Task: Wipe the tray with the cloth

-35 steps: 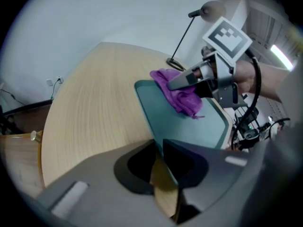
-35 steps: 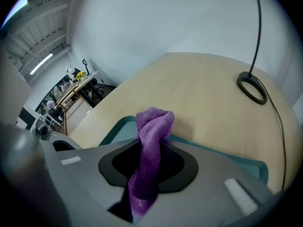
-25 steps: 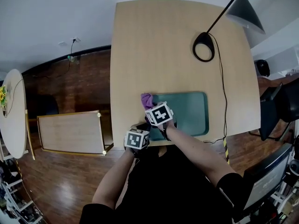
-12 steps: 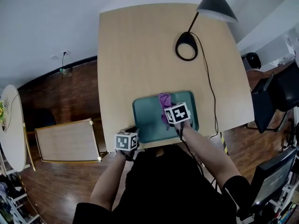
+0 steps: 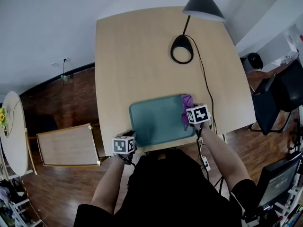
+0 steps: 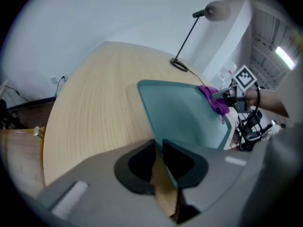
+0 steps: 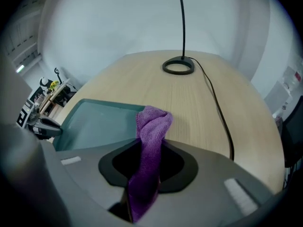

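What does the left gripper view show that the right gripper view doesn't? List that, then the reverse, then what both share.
Only the left gripper view: the lamp's shade, the right gripper with its marker cube, and the left gripper, its jaws closing on the teal tray at its near corner.
Only the right gripper view: the purple cloth running between the right gripper's shut jaws, and the left gripper's own cube.
Both: the tray, the cloth at its edge, the lamp's ring base, the wooden table.
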`<action>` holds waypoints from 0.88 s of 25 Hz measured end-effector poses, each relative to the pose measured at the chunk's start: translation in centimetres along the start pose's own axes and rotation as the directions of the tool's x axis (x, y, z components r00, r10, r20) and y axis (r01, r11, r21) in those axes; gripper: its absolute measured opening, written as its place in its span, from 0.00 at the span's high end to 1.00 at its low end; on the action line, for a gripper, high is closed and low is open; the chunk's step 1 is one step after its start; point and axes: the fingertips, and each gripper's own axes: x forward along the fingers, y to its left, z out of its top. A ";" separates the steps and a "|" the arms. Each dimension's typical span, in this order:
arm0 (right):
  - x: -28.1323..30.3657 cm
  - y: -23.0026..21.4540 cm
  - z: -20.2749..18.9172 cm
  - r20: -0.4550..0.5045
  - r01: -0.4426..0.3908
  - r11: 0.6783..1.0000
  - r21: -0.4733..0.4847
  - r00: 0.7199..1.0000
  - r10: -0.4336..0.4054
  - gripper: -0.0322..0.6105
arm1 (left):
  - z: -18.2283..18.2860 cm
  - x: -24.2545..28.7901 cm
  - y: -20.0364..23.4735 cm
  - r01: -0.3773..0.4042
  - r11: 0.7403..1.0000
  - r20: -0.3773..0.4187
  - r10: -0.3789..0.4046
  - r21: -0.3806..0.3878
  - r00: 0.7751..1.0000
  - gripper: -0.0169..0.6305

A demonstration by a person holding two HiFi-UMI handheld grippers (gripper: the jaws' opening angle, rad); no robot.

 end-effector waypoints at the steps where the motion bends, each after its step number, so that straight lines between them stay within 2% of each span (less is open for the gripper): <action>1: 0.2 0.3 -0.1 -0.003 0.009 1.000 -0.008 1.000 -0.009 0.81 | -0.1 0.1 0.0 0.002 1.000 0.000 -0.002 -0.001 1.000 0.86; 5: 0.8 2.1 -0.1 -0.006 0.027 1.000 -0.003 1.000 -0.027 0.81 | -0.8 0.5 0.5 0.043 0.999 0.003 -0.043 0.002 0.999 0.86; 10: 1.1 7.0 0.4 -0.013 -0.048 0.999 -0.008 0.999 0.048 0.81 | -0.2 0.3 0.1 0.056 0.998 0.013 -0.056 -0.008 0.998 0.86; 13: 1.4 12.5 0.4 -0.029 -0.125 0.991 -0.048 0.992 0.124 0.81 | 0.1 0.1 -0.4 0.071 0.997 0.018 -0.070 -0.020 0.997 0.86; 18: 1.1 21.4 0.3 -0.060 -0.253 0.957 -0.140 0.967 0.247 0.81 | 0.9 -0.4 -2.2 0.096 0.995 0.027 -0.095 -0.035 0.995 0.86; 22: 2.4 28.7 0.5 -0.091 -0.315 0.926 -0.208 0.949 0.302 0.81 | 0.5 0.2 -1.5 0.156 0.987 0.031 -0.154 -0.038 0.988 0.86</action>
